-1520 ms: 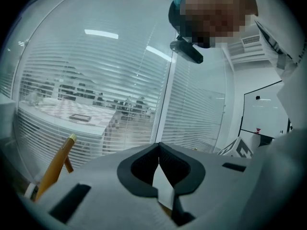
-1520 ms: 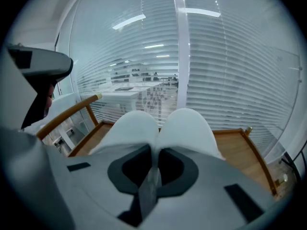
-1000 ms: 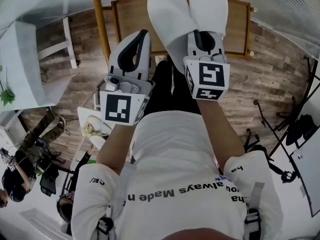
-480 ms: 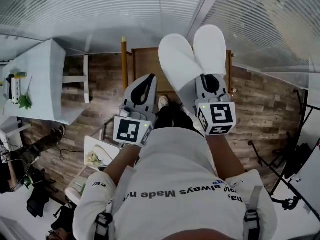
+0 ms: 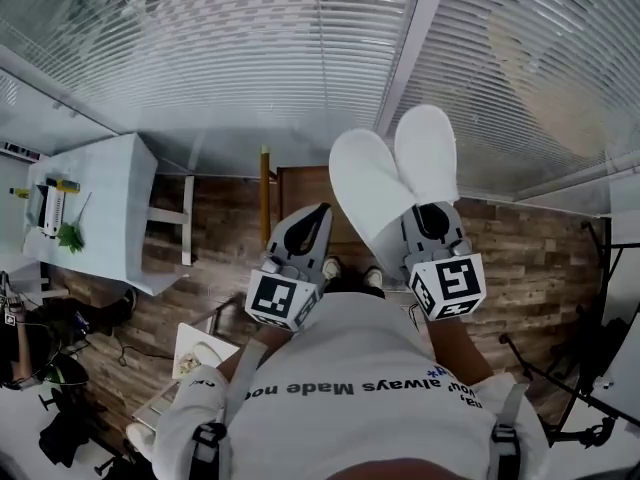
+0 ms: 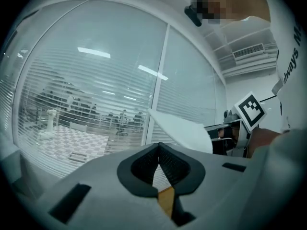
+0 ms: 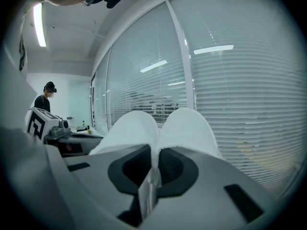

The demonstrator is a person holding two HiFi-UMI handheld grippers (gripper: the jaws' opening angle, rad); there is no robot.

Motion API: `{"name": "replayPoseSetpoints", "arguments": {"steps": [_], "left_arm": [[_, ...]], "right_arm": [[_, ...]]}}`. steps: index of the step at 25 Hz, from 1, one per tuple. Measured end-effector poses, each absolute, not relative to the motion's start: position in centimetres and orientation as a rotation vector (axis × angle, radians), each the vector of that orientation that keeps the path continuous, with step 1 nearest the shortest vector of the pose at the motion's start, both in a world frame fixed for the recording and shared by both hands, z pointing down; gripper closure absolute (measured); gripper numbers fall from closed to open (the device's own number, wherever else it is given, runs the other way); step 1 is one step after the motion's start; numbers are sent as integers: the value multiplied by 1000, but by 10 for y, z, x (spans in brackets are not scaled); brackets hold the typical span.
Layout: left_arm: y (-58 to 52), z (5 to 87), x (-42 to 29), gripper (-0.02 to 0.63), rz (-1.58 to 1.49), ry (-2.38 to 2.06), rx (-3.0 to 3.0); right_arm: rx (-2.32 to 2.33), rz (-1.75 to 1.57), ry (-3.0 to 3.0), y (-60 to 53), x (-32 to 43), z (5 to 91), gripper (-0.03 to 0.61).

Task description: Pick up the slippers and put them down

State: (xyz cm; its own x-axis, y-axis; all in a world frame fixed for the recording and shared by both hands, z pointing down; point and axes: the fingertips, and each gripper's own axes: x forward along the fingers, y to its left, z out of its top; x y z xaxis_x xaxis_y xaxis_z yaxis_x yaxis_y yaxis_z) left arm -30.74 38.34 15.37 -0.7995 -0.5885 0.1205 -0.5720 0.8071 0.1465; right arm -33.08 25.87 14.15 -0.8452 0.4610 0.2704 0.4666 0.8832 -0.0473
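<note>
Currently: white slippers (image 5: 395,173), one pair, pressed side by side, pinched at the heel end in right gripper (image 5: 430,214), jaws closed on them; long axis runs straight on from the jaws, toes toward window blinds (image 5: 250,58); left gripper (image 5: 314,218) just beside, jaws together, empty; wooden floor (image 5: 540,258) well below; judged: setting-down falls to the right hand.

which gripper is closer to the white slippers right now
Right. The right gripper is clamped on the white slippers, which stick out ahead of it. The left gripper is shut on nothing, beside them to their left, apart.
</note>
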Motion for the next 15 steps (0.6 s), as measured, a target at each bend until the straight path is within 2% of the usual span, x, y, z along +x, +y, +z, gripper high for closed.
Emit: {"name": "replayPoseSetpoints", "arguments": {"steps": [8,15], "left_arm": [[369,140,-299,601,-153,-2810,1050],[317,138,-291,601,-147,-2722,1309]], "right_arm": [[-638,-24,-2826,254,-316,129,552],[-408,-12,-2866,201,-289,130,552]]}}
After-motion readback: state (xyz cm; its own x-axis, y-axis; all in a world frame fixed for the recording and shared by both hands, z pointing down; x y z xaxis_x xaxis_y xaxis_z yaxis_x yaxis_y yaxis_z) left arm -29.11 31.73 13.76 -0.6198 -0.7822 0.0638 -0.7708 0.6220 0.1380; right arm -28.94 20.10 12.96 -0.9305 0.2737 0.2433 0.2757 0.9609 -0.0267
